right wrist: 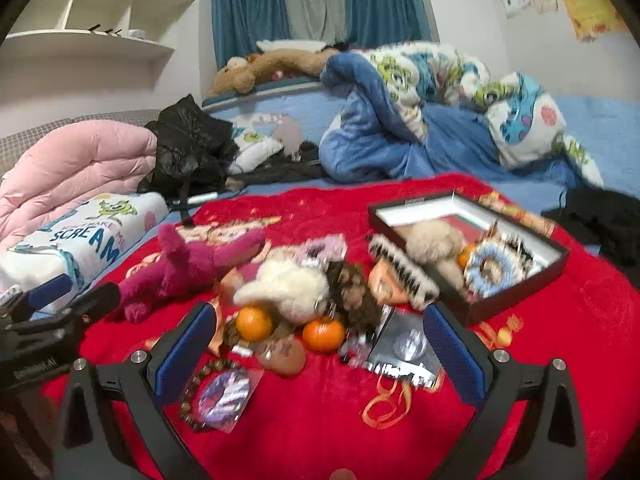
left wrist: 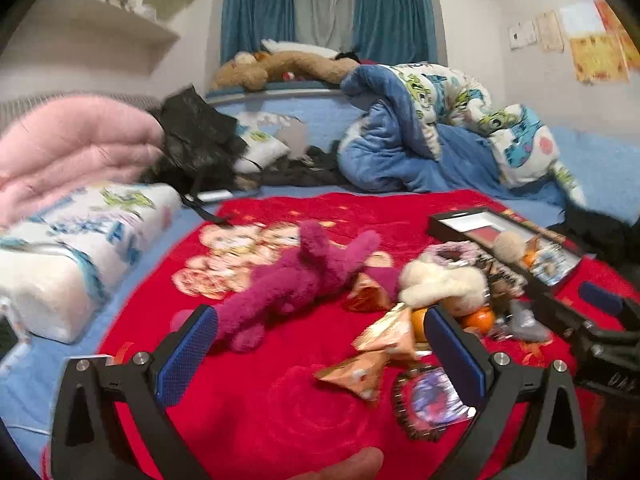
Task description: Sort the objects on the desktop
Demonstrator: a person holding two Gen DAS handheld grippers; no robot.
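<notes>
Both my claws (right wrist: 320, 344) gape wide, empty; I should probably center on one orange (right wrist: 323, 335) before squeezing gently.

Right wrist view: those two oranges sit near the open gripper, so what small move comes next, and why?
Probably ease the right gripper, open and empty, down around the nearer round orange fruit; the black shallow box beside it already holds one.
</notes>
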